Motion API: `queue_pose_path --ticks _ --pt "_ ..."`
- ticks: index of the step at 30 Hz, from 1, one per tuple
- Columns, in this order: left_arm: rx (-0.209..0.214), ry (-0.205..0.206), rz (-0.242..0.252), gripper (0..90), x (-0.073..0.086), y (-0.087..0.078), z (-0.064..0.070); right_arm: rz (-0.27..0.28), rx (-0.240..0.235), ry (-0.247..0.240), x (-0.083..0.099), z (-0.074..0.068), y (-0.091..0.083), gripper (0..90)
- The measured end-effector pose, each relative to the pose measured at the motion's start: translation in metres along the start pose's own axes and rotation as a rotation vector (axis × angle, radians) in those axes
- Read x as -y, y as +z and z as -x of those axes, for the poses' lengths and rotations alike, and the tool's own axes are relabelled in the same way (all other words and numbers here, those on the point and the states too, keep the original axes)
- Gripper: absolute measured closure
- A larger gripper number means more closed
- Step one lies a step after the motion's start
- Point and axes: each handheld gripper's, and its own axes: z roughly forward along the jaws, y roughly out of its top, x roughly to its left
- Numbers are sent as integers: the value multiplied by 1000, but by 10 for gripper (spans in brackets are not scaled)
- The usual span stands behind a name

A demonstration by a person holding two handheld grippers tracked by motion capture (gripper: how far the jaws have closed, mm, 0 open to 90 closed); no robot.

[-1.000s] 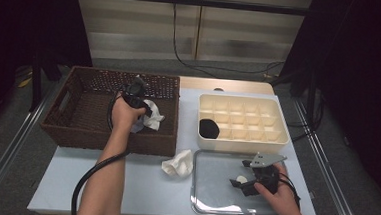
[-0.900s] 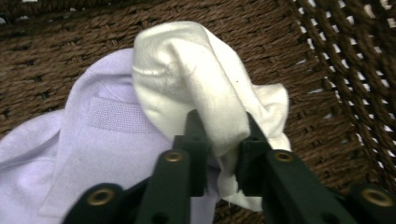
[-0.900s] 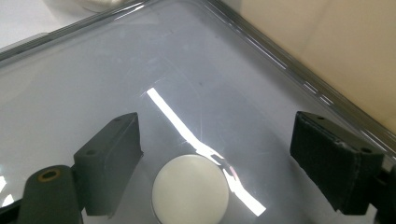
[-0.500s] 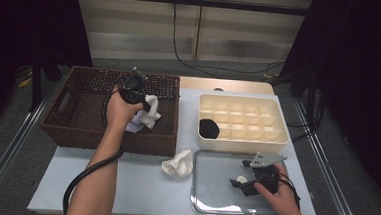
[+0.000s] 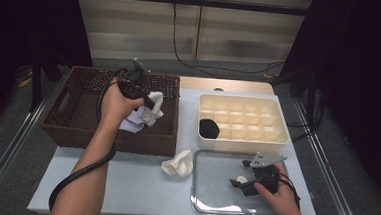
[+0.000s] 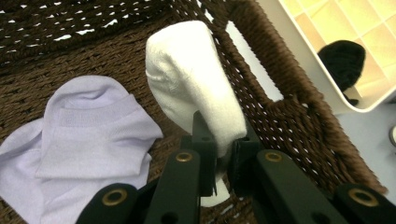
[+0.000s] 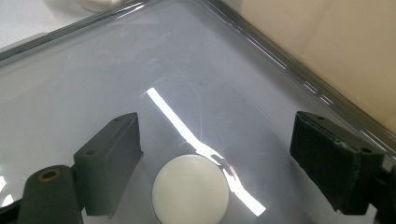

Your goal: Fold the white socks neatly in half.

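White, soft cotton sock (image 6: pixel 194 88) hangs pinched between the pressed jaws of the left gripper (image 6: pixel 223 158), raised over the dark brown wicker basket (image 5: pixel 79 131), with a flat lilac sock (image 6: pixel 79 140) below on the weave. Light and limp, it should droop; gripping a folded bunch seems safest. Right gripper (image 7: pixel 215 154) rests spread over the shiny metal tray (image 7: pixel 116 70)

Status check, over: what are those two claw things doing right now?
Left gripper shut on white sock, above basket. Right gripper open over tray. Basket wall between sock and table.
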Motion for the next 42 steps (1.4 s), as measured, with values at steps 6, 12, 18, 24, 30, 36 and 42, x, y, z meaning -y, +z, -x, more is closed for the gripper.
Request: queue_pose_path --ticks 6,12,18,24,30,36,42 --pt "9 -10 -2 836 1 -10 0 0 -1 -1 0 0 0 161" --pt "19 5 0 836 1 -23 4 0 -1 0 0 0 0 161" --pt "39 28 5 836 0 -33 15 0 -1 1 0 0 0 161" --pt "62 44 2 835 -2 -42 28 0 0 0 0 0 0 161" --pt "83 67 5 835 -2 -49 41 0 0 0 0 0 0 161" --pt "107 91 6 835 -1 -53 49 0 0 0 0 0 0 161" --pt "115 109 2 835 0 -53 58 0 1 -1 0 0 0 160"
